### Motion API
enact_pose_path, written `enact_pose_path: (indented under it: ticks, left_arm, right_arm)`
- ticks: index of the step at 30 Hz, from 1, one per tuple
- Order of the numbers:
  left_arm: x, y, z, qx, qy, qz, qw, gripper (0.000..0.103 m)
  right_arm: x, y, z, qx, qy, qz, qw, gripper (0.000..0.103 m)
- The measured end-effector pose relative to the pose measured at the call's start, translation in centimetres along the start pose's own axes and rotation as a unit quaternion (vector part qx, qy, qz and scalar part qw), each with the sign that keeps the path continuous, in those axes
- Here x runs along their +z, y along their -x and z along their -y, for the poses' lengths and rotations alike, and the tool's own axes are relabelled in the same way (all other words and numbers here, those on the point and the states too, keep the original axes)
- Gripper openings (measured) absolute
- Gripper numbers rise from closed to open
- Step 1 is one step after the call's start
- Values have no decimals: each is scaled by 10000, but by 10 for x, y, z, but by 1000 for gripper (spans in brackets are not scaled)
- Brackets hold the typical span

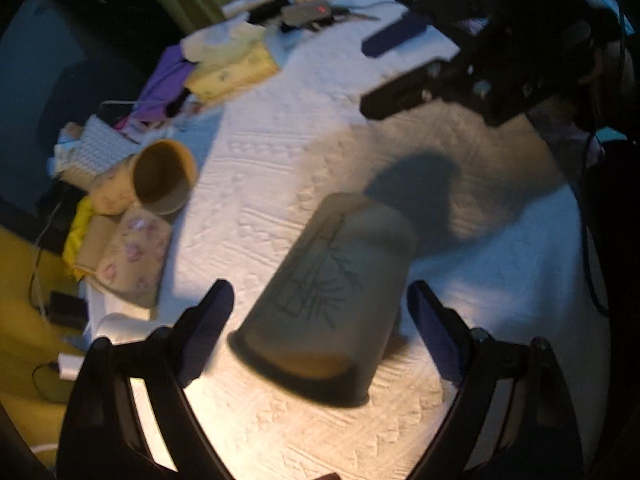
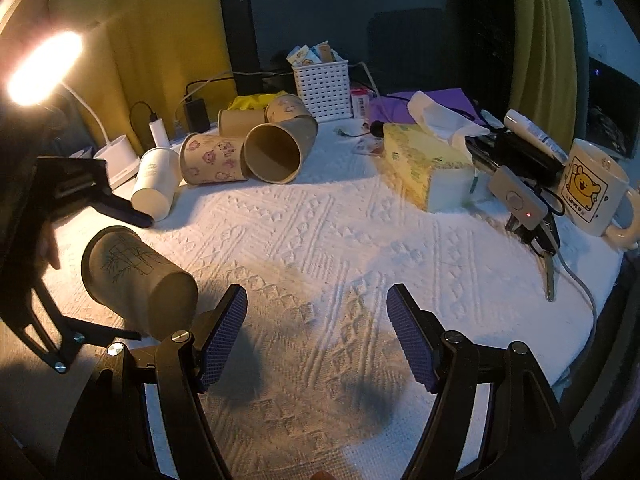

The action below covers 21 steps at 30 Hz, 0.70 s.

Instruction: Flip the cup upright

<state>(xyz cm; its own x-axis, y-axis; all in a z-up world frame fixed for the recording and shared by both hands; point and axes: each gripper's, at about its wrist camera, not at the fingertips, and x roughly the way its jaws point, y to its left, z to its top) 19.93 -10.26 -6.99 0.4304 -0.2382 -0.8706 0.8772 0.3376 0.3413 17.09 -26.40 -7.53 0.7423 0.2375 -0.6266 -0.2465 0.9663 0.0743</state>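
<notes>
A glaring desk lamp lights the dim scene warmly, casting long shadows; left view blurred.

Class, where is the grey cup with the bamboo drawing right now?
The grey cup lies on its side on the white cloth, between the open left gripper's fingers; the right wrist view shows it far left.

Grey cup with bamboo drawing lies sideways on white cloth.

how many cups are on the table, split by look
Grey cup with bamboo drawing, on its side: 1
Plain brown paper cups: 2
Brown paper cups with pink print: 2
White paper cup: 1
Ceramic mug with yellow bear, upright: 1
Total: 7
</notes>
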Motion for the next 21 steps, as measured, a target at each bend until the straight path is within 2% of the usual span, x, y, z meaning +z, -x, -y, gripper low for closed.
enact_pose_path:
  ticks: [1,3,4,11,16,21]
  left_arm:
    - [-2,-1,2,-32,-16,-3,10000,89]
    - [-3,-4,2,-44,4,2,10000,80]
    - [-3,-4,-1,-52,42,24,10000,68]
    - [-9,17,16,-210,101,207,9995,66]
    - [-18,48,50,-264,100,320,9991,66]
    - [-34,68,79,-162,134,300,9993,66]
  right_arm:
    - [0,1,1,-6,-5,4,10000,76]
    - [-1,3,1,-24,-14,14,10000,76]
    - [-1,4,1,-36,-14,20,10000,76]
    - [-4,20,-9,-14,88,148,9999,76]
    - [-9,35,-20,51,176,242,9995,76]
    - [-21,52,-37,189,307,286,9989,76]
